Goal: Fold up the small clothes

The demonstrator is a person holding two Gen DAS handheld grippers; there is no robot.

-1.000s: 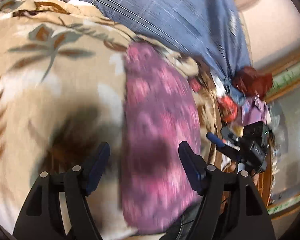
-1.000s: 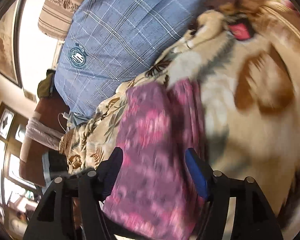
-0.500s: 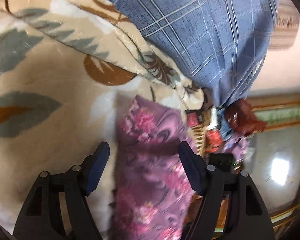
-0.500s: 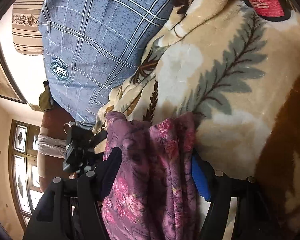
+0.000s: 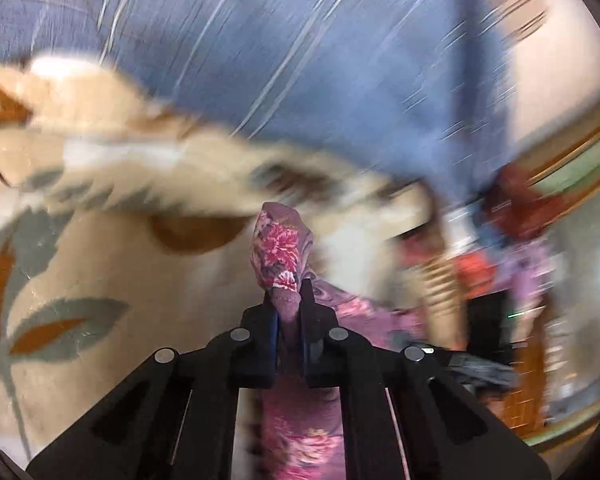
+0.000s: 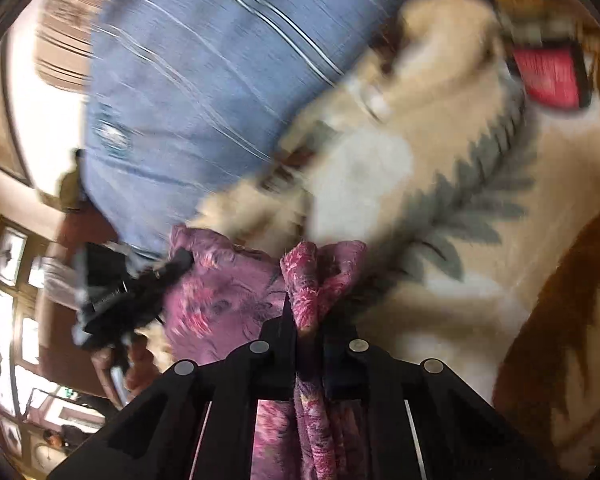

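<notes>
Jaws of both the left gripper (image 5: 287,312) and right gripper (image 6: 306,320) were clenched on bunched corners of the purple floral fabric garment (image 6: 220,292), which stretched between them above the beige leaf-patterned fleece blanket (image 5: 100,272), neither hand nearer.

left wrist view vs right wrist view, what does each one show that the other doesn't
Only the left wrist view shows the left gripper clamped on a bunched end of the purple floral garment, plus a blurred red and orange pile of clothes at right.

Only the right wrist view shows the right gripper shut on another bunch of the garment, a red label on the blanket, and windows at left.

Both show the beige leaf-print blanket and the blue checked cloth behind it, all motion-blurred.
</notes>
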